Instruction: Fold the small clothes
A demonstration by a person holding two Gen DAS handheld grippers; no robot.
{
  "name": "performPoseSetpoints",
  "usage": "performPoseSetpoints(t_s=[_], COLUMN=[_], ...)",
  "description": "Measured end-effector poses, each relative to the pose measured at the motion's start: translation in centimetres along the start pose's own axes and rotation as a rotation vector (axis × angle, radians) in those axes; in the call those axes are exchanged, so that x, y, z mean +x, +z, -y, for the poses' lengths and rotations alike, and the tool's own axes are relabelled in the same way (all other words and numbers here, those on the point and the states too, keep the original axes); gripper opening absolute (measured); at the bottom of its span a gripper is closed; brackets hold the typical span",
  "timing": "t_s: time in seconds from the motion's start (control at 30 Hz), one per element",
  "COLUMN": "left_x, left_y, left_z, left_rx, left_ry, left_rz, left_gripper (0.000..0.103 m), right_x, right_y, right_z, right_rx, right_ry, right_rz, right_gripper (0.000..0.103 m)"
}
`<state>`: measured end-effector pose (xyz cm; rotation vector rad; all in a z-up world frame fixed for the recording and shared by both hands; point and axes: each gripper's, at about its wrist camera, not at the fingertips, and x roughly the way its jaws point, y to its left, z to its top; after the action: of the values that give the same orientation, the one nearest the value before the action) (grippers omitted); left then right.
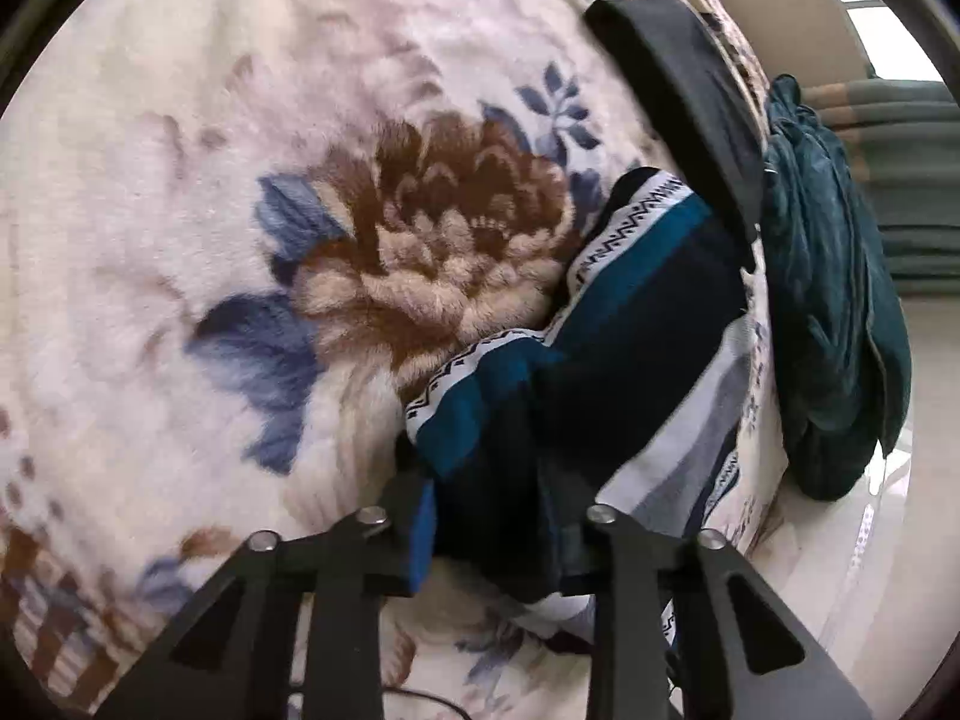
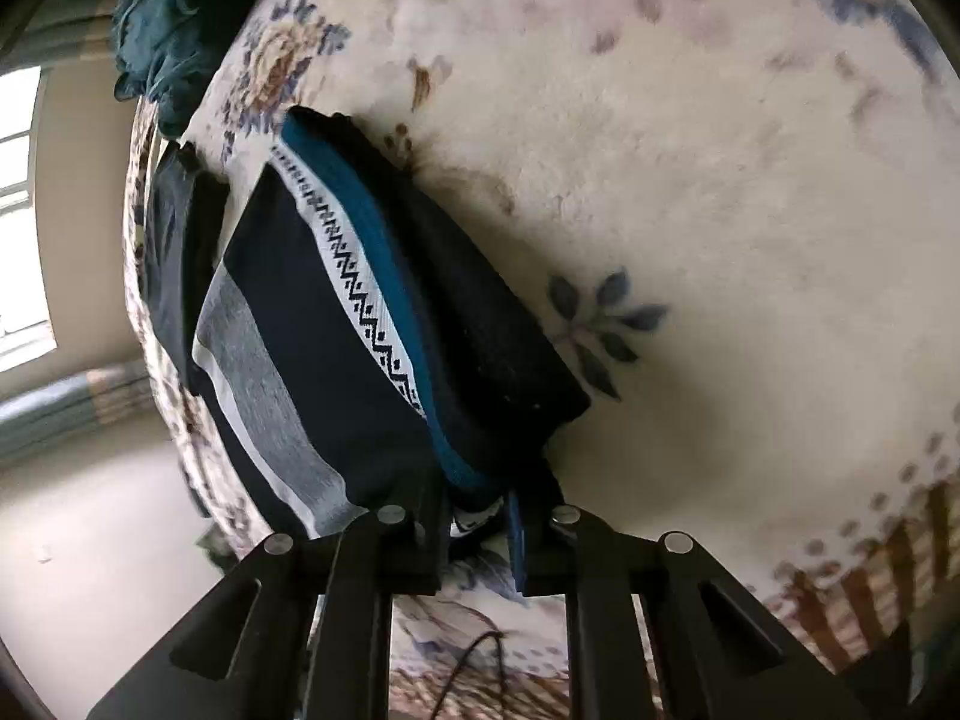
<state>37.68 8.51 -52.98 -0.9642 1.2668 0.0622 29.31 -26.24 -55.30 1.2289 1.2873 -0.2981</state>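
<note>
A small striped garment (image 1: 600,330) in navy, teal, grey and white with a black zigzag band lies bunched on the floral fleece blanket (image 1: 210,180). My left gripper (image 1: 498,534) is shut on its near edge, with dark cloth pinched between the two black fingers. In the right wrist view the same striped garment (image 2: 336,324) is doubled over, its teal edge and a black layer uppermost. My right gripper (image 2: 480,531) is shut on its near corner, where a bit of zigzag band shows between the narrow jaws.
A black garment (image 1: 690,96) lies beyond the striped one near the blanket's edge. A crumpled dark teal garment (image 1: 834,312) hangs over that edge. Pale floor (image 2: 90,510) and a window (image 2: 24,192) lie past the blanket (image 2: 720,180). A thin black cable (image 2: 474,654) runs under the right gripper.
</note>
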Motion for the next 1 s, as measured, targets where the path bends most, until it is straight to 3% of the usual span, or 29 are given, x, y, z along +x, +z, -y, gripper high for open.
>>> performPoseSetpoints(t_s=[0.13,0.23,0.33,0.4,0.43,0.5,0.53,0.6,0.73,0.83,0.9,0.93,1.0], left_x=[-1.0,0.8,1.1,0.5,0.0,-1.0,-1.6,-2.2,-1.0,0.3,1.4,1.8,2.1], left_y=[0.0,0.5,1.1,1.3,1.5,2.0,2.4,2.6,3.8,5.0,5.7,5.9,6.2], left_z=[-0.7,-1.5,-2.0,-1.8,-1.5,-0.2,1.0,2.7,6.7,7.7,8.2,8.4,9.0], left_rx=[0.023,0.016,-0.032,-0.028,-0.009,0.069,0.139,0.252,0.458,0.482,0.488,0.497,0.510], left_ry=[0.002,0.017,0.004,-0.001,0.008,0.030,0.057,0.111,0.265,0.296,0.297,0.295,0.293], left_rz=[-0.009,-0.032,-0.079,-0.107,-0.113,-0.093,-0.065,-0.015,0.108,0.117,0.122,0.125,0.134], left_gripper=[0.022,0.024,0.038,0.045,0.059,0.070,0.070,0.070,0.070,0.070,0.070,0.070,0.070], right_x=[-1.1,1.1,2.8,1.4,0.5,-1.9,-2.5,-2.9,0.6,4.0,5.5,5.6,5.1], right_y=[-1.3,-0.2,1.3,1.8,2.0,3.2,3.9,6.4,12.2,15.0,15.9,15.6,15.5], right_z=[-0.3,0.2,1.9,2.6,2.7,2.1,1.5,-0.3,-5.3,-8.9,-10.3,-10.9,-12.6], right_rx=[-0.041,-0.059,0.020,0.045,0.036,-0.006,-0.030,-0.100,-0.221,-0.294,-0.339,-0.366,-0.425], right_ry=[-0.041,-0.076,-0.080,-0.072,-0.083,-0.087,-0.082,-0.047,0.019,0.048,0.031,0.013,-0.021], right_rz=[-0.009,-0.065,-0.145,-0.120,-0.099,-0.016,0.014,0.063,0.060,0.033,0.021,0.035,0.086], right_gripper=[0.015,0.019,0.048,0.049,0.049,0.054,0.060,0.060,0.060,0.060,0.035,0.005,0.005])
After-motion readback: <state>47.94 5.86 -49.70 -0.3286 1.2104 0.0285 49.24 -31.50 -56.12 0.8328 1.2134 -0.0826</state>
